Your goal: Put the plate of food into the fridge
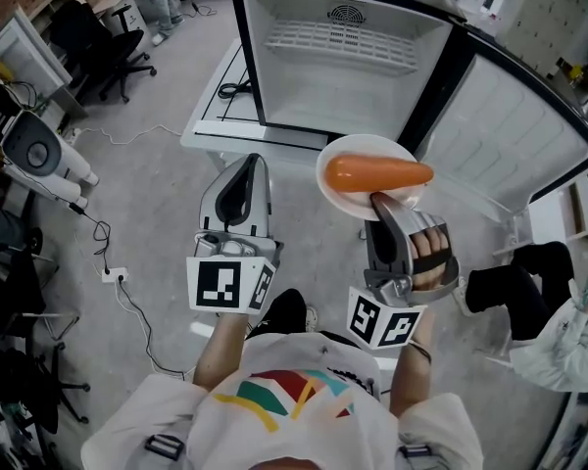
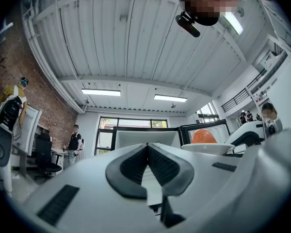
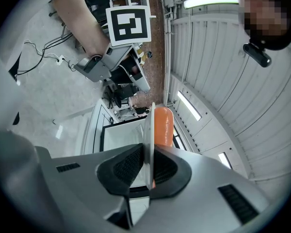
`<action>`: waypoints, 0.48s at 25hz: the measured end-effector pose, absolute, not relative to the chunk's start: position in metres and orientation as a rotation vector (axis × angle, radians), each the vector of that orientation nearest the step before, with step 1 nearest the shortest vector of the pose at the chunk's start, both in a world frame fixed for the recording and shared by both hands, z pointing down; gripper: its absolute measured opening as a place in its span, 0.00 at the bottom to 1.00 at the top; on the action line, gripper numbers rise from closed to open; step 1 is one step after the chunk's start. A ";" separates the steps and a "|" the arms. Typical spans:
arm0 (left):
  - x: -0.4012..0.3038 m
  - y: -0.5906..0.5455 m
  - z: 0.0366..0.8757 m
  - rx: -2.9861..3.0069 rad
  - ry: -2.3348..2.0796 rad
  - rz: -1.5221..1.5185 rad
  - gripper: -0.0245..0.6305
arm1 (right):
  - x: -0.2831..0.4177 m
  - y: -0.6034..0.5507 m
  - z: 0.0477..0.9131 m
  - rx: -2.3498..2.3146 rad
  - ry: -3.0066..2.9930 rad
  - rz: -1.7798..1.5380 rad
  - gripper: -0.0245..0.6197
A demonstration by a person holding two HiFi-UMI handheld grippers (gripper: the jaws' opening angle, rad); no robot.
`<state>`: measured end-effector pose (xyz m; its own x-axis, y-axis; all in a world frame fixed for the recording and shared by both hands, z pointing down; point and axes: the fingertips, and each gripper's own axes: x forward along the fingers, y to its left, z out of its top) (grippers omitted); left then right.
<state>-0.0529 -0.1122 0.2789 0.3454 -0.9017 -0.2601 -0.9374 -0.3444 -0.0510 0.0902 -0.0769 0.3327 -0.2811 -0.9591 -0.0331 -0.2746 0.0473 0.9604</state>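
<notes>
My right gripper (image 1: 380, 202) is clamped on the near rim of the white plate (image 1: 339, 200), holding it just in front of the open fridge (image 1: 274, 76). One orange carrot (image 1: 377, 172) lies across the plate. A wire shelf (image 1: 343, 45) sits high inside the fridge. My left gripper (image 1: 243, 169) is alongside, jaws pressed together.

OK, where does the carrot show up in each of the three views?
Head view: the carrot is right of centre, lying on the white plate.
Left gripper view: right of centre, an orange dome above the plate's rim.
Right gripper view: centre, just right of the edge-on plate.
Shared landmark: the open fridge, visible in all three.
</notes>
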 end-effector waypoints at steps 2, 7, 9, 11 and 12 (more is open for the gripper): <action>-0.052 -0.114 0.280 -2.412 1.672 0.266 0.05 | 0.092 -0.079 0.334 1.265 -1.645 -1.270 0.09; -0.044 -0.123 0.290 -2.423 1.661 0.238 0.05 | 0.095 -0.089 0.343 1.271 -1.650 -1.254 0.09; -0.042 -0.130 0.291 -2.430 1.655 0.238 0.05 | 0.096 -0.095 0.346 1.264 -1.649 -1.245 0.09; -0.040 -0.143 0.289 -2.436 1.647 0.241 0.05 | 0.096 -0.107 0.347 1.258 -1.643 -1.243 0.09; -0.040 -0.150 0.288 -2.438 1.642 0.243 0.05 | 0.096 -0.114 0.346 1.257 -1.640 -1.241 0.09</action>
<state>-0.0396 -0.1503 0.2881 0.3727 -0.8960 -0.2413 -0.9275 -0.3677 -0.0670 0.0964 -0.1141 0.3461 -0.2700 -0.9628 -0.0142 -0.2757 0.0632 0.9592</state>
